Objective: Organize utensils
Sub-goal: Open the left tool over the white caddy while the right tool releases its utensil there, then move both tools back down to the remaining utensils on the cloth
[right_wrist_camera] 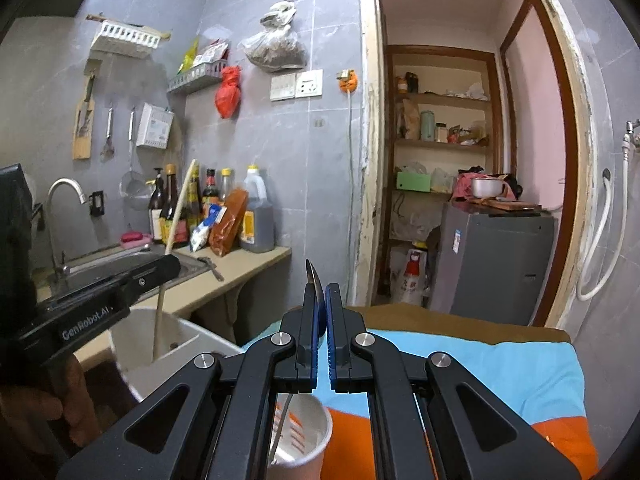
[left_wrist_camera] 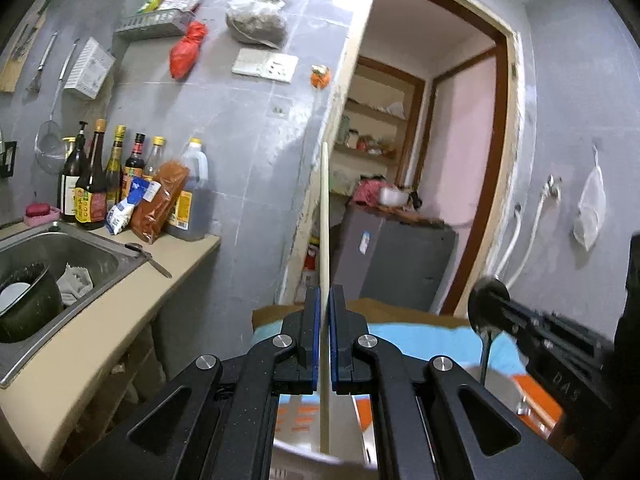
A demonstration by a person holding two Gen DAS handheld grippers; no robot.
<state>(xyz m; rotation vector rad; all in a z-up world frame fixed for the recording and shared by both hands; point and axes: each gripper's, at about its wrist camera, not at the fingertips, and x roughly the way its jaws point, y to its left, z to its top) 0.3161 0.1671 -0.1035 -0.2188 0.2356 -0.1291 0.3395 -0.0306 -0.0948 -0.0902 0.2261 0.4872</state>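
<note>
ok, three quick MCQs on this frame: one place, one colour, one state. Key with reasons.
1. Where does the lower end of the chopstick sit?
A. in the sink
B. in the white container
C. on the counter

2. What colour are the pads of the right gripper?
A. blue
B. red
C. green

3. The left gripper is:
A. wide open
B. shut on nothing
C. shut on the chopstick

Key: B, its tip dips inside the container; A, blue pads flank the spoon; C, the pads clamp the stick.
</note>
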